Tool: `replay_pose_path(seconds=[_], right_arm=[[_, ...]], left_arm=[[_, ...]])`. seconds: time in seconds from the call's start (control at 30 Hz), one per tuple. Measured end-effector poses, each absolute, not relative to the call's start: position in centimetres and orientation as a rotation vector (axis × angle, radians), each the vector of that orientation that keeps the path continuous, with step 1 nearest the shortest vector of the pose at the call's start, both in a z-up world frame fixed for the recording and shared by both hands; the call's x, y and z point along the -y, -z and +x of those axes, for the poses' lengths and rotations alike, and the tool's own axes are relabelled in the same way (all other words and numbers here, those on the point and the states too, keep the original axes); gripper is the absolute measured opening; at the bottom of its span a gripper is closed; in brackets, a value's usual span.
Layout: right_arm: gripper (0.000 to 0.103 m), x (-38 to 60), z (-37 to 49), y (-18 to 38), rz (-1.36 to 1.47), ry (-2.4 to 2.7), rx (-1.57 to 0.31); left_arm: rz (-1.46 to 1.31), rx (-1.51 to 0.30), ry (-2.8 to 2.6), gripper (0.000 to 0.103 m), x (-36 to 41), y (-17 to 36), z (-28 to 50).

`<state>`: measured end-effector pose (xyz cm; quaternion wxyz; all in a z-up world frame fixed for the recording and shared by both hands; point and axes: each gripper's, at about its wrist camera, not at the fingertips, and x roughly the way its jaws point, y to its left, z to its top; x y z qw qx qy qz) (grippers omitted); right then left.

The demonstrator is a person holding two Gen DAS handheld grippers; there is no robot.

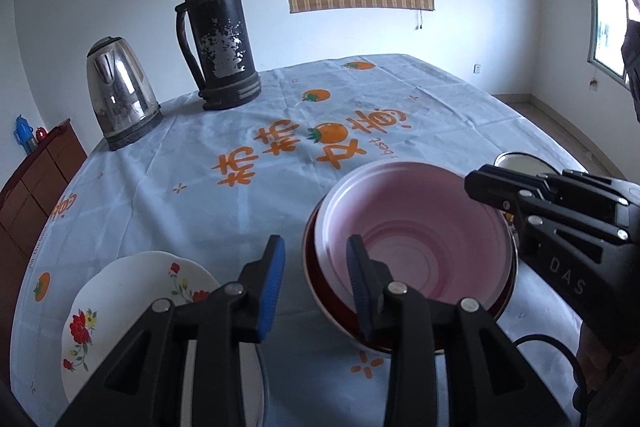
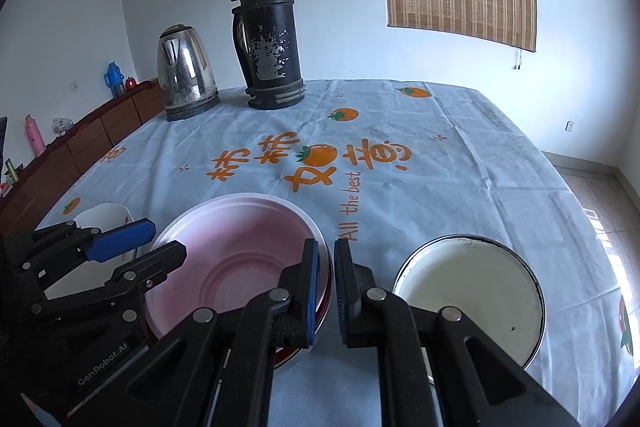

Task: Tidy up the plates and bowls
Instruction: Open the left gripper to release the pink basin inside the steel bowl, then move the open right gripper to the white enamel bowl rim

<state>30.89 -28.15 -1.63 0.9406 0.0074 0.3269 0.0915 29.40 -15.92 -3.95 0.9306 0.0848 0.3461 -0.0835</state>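
The pink bowl (image 1: 416, 239) sits nested in a red bowl (image 1: 320, 291) near the worktop's (image 1: 200, 211) front edge. The left hand-held gripper (image 1: 316, 279) is released, straddling the rim; the right hand-held gripper (image 2: 326, 287) is clenched on nothing. A careless withdrawal could tip the stack or shove it against the white plate (image 2: 472, 291).

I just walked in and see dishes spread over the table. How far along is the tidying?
Done: the pink bowl already sits nested in a red bowl.

In hand: nothing is held. The left gripper has its jaws open astride the pink bowl's near rim; the right gripper is shut and empty.

Left: the flowered plate and the white enamel dish lie apart on the tablecloth.
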Motion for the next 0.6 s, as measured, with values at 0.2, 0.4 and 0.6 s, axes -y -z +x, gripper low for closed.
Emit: replay_pose_path(seconds=[0.2, 0.4, 0.6], right_arm=[[0.009, 28.6, 31.0, 1.7, 0.038, -0.186, -0.667], [0.040, 28.7, 31.0, 1.7, 0.044, -0.199, -0.668], [0.054, 29.0, 30.6, 1.1, 0.057, -0.195, -0.626]], left_arm=[[0.157, -0.704, 0.133, 0.071, 15.1, 3.9, 29.7], [0.150, -0.712, 0.114, 0.075, 14.8, 4.1, 30.0], [0.130, -0.702, 0.110, 0.075, 14.5, 3.9, 29.9]])
